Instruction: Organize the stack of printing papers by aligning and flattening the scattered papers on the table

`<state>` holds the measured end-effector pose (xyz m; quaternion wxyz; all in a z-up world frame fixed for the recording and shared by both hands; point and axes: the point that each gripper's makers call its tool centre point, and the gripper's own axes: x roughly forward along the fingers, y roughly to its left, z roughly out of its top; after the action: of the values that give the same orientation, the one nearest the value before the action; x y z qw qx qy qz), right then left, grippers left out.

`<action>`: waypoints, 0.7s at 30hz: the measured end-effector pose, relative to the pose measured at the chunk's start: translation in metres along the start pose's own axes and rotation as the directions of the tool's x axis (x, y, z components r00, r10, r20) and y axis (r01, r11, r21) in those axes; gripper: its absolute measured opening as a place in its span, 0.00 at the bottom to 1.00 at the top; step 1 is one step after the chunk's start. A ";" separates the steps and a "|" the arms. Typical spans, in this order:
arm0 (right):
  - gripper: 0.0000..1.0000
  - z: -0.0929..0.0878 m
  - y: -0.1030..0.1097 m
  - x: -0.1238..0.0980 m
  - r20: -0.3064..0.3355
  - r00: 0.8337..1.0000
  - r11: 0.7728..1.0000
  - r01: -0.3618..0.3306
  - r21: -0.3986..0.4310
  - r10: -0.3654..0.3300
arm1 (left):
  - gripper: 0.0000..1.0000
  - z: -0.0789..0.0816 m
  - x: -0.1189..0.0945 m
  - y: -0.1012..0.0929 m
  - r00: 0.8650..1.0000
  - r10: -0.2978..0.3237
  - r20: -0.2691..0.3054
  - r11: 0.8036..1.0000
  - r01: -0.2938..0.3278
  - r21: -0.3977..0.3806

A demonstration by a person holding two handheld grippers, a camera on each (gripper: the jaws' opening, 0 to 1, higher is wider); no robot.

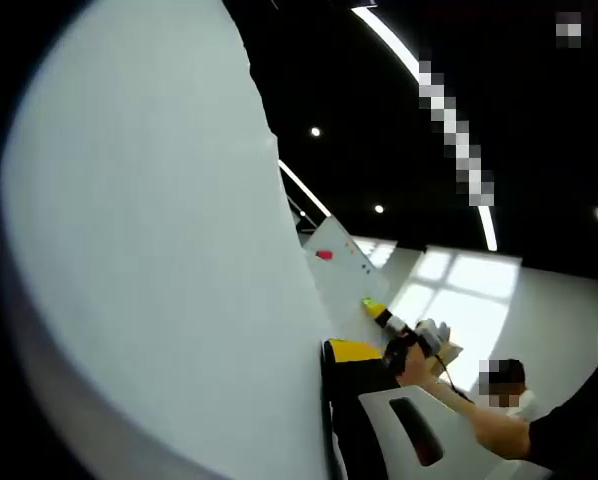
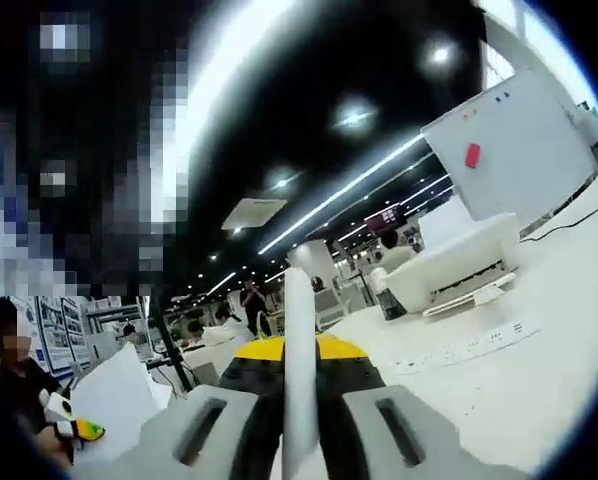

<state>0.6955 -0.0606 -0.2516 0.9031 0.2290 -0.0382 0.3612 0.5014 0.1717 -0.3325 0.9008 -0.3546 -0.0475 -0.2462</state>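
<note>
Your papers (image 1: 149,250) are lifted off the table: in the left gripper view a broad white sheet stands right against the lens, so whether your left gripper is open or closed can't be told. In the right gripper view the paper edge (image 2: 299,370) runs upright between the grey jaws of your right gripper (image 2: 299,425), which pinch it.

Beyond it lies a pale floor (image 2: 539,370) with a power strip (image 2: 479,345) and a white sofa (image 2: 459,260), a whiteboard (image 2: 519,150), and strip lights (image 2: 339,195) on a dark ceiling. The left gripper view catches your right gripper (image 1: 411,345) in your hand (image 1: 424,365) and bright windows (image 1: 459,300).
</note>
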 end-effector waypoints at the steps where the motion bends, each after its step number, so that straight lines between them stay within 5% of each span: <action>1: 0.04 0.000 0.005 -0.001 0.003 1.000 1.000 -0.003 0.000 0.003 | 0.07 0.000 0.000 0.000 1.000 -0.001 0.000 1.000 0.001 0.000; 14: 0.04 0.023 0.061 -0.008 0.089 0.991 0.991 -0.103 0.084 0.095 | 0.07 0.001 -0.001 0.000 1.000 -0.002 0.002 1.000 0.002 -0.003; 21: 0.04 0.035 0.072 -0.010 0.130 0.983 0.984 -0.145 0.108 0.131 | 0.07 0.001 -0.001 0.000 1.000 -0.004 0.006 1.000 0.004 -0.005</action>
<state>0.6436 -0.0365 -0.1945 0.8569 0.3000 -0.0882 0.4099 0.5007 0.1732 -0.3321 0.8993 -0.3574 -0.0501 -0.2471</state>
